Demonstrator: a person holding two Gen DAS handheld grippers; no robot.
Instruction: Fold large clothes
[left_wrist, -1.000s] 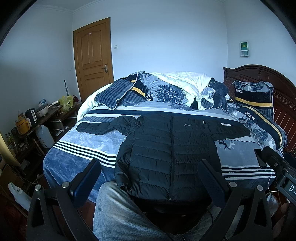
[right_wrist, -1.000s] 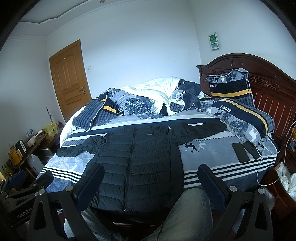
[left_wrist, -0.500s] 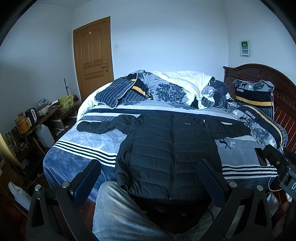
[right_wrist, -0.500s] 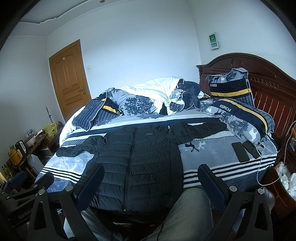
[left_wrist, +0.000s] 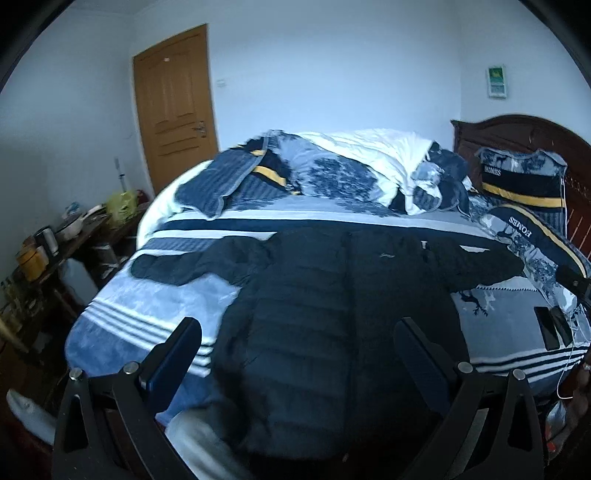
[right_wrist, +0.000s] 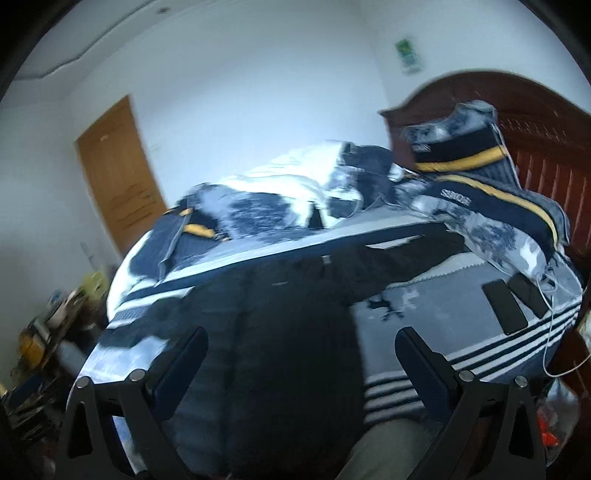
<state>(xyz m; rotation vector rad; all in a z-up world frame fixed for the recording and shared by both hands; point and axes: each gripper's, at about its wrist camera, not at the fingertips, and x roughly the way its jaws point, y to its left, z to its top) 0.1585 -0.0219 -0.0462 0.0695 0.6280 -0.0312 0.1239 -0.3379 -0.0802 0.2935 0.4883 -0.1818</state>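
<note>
I am looking across a bedroom with pale walls and a wooden door (left_wrist: 173, 107), and the bed (left_wrist: 140, 314) fills most of both views, covered in a blue and white striped blanket with heaped bedding and pillows (left_wrist: 524, 177) at the far side. The black puffer jacket (left_wrist: 332, 295) lies flat on the blanket, front up, zipped, with both sleeves spread out sideways and its hem toward me at the near edge of the bed. My left hand-held gripper (left_wrist: 297, 354) hangs above the lower part of the jacket with its fingers spread wide and nothing between them; my right hand-held gripper (right_wrist: 301, 358) is the same, spread and empty, over the jacket's right half, in a blurred view. Two phones (right_wrist: 504, 304) with a white cable (right_wrist: 550, 317) lie on the blanket beside the right sleeve (right_wrist: 406, 258). I judge that sweeping that sleeve inward could drag the cable or knock a phone off the bed. The slippery, puffy fabric may also slide from a shallow pinch, leaving a crooked fold.
</note>
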